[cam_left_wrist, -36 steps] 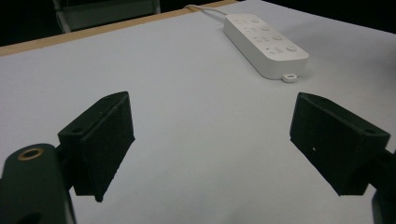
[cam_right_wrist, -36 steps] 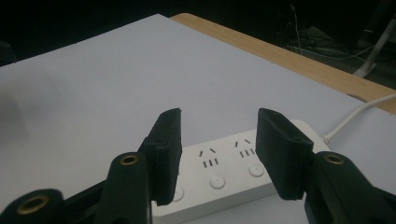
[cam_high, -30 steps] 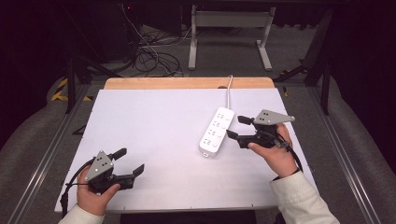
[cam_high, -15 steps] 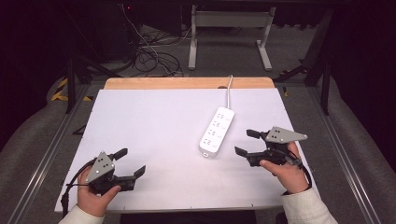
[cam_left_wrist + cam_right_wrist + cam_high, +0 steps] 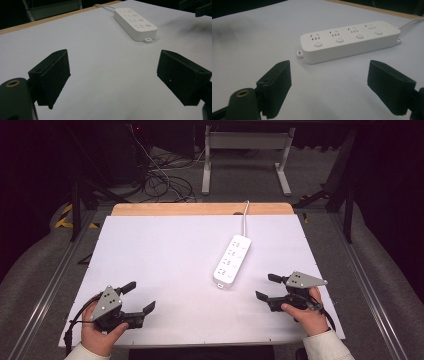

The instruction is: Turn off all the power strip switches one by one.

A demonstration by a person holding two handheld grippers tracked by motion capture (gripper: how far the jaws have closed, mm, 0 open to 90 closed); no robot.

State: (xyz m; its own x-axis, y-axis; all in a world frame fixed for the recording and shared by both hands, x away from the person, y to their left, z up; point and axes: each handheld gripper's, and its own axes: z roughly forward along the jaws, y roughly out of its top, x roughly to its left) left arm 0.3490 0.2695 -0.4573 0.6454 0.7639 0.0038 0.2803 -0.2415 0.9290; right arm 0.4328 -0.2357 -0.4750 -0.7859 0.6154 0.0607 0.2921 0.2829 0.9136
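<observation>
**Both grippers open, power strip lying free on the worktop**

The white power strip (image 5: 232, 259) lies flat on the white worktop (image 5: 165, 255), right of centre, its long axis running from about 1 o'clock down to 7 o'clock in the high view. Its cord (image 5: 245, 218) leaves the far end toward 12 o'clock and passes over the wooden back edge (image 5: 200, 209). Four sockets with round buttons show on its top face.

The right gripper (image 5: 266, 287) sits at roughly 4 o'clock from the strip, near it but apart. Its fingers have just been opening and now stand wide, with nothing between them; in the right gripper view the strip (image 5: 350, 41) lies ahead of the fingers (image 5: 277, 87), untouched.

The left gripper (image 5: 139, 297) rests low at the worktop's 7 o'clock corner, well apart from the strip. Its fingers (image 5: 51, 76) are spread wide over bare surface, holding nothing; the strip (image 5: 135, 22) shows farther off at about 1 o'clock in the left gripper view.
</observation>
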